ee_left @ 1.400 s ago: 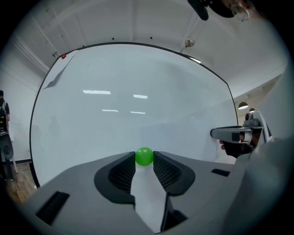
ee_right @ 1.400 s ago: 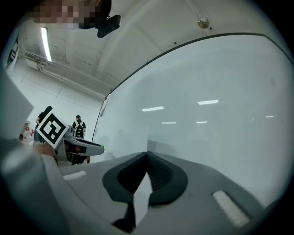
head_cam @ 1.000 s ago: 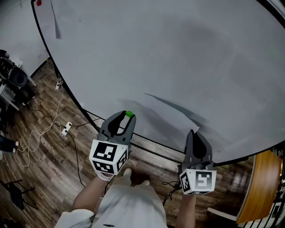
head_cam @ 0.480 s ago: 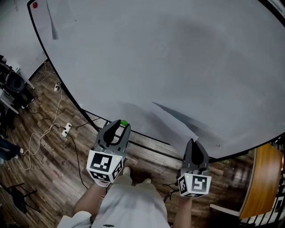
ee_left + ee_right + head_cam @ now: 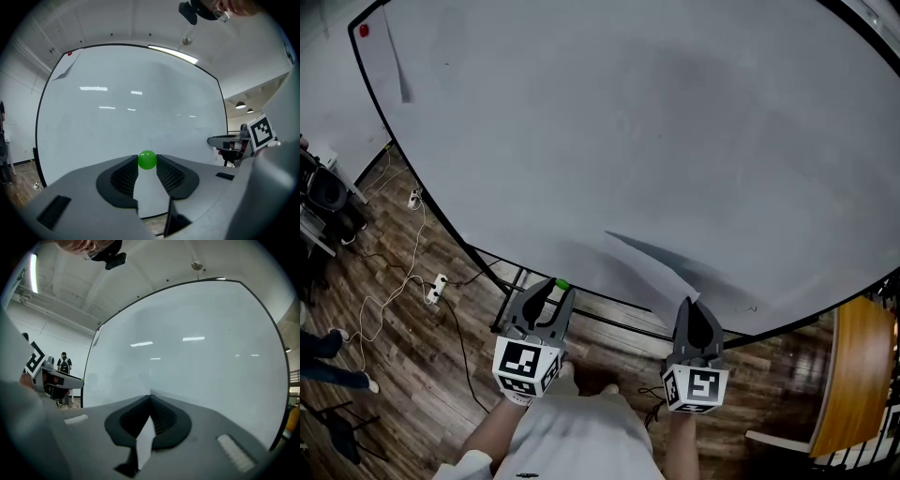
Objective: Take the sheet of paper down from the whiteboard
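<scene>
Head view: my left gripper (image 5: pixel 555 292), lower centre, pinches a green ball (image 5: pixel 562 284) at its tips. My right gripper (image 5: pixel 690 306), lower right, is clamped on the sheet of paper (image 5: pixel 661 272), which slants up-left from the tips across the bottom of the whiteboard (image 5: pixel 628 141).

Left gripper view: the green ball (image 5: pixel 147 160) sits wedged between my fingertips at centre, whiteboard behind.

Right gripper view: tips meet at centre, and a white sliver of the sheet of paper (image 5: pixel 144 441) shows in the gap below them.
</scene>
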Demonstrator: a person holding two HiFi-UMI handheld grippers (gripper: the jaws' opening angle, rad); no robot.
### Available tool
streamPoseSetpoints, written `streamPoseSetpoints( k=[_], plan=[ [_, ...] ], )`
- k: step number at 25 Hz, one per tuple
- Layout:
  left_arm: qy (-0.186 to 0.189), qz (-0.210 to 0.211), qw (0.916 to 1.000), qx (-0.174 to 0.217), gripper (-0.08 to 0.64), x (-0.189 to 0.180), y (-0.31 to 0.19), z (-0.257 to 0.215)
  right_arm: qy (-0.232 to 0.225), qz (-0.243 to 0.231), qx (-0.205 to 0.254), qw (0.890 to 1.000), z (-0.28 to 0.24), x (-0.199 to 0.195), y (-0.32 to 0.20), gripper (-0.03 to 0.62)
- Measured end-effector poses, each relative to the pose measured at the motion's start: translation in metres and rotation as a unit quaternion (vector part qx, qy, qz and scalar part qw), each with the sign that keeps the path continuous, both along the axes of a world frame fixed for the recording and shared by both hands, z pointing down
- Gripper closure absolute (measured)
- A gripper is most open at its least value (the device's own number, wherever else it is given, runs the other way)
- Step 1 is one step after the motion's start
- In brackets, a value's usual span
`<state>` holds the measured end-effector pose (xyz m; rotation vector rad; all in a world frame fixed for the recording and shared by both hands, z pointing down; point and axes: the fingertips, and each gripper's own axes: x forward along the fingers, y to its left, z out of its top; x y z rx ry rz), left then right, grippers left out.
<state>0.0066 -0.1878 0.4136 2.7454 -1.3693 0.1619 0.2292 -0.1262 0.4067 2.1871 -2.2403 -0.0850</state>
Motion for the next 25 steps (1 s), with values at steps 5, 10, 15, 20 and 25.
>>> streamPoseSetpoints(
  k=[5, 10, 15, 20, 25],
  plan=[
    [0.007, 0.001, 1.0000, 0.003, 0.437, 0.0002, 0.0012, -0.0006, 0.002, -0.005, 0.006, 1.000, -0.0039, -0.0015, -0.0037, 0.582],
    [0.012, 0.003, 0.9999, 0.001, 0.437, -0.0002, -0.0001, -0.0004, -0.002, -0.002, 0.006, 1.000, -0.0036, -0.0005, -0.0054, 0.583],
    [0.015, 0.003, 0.9999, -0.003, 0.437, 0.0035, -0.0011, 0.0006, 0.004, -0.001, 0.002, 1.000, -0.0023, -0.0007, -0.0054, 0.583],
    [0.021, 0.005, 0.9998, -0.004, 0.437, 0.0062, -0.0045, -0.0013, 0.003, -0.001, 0.001, 1.000, -0.0040, -0.0001, -0.0089, 0.581],
    [0.027, 0.006, 0.9996, -0.003, 0.437, 0.0045, -0.0026, -0.0029, 0.001, 0.002, -0.001, 1.000, 0.0000, 0.0000, -0.0063, 0.581]
  ],
)
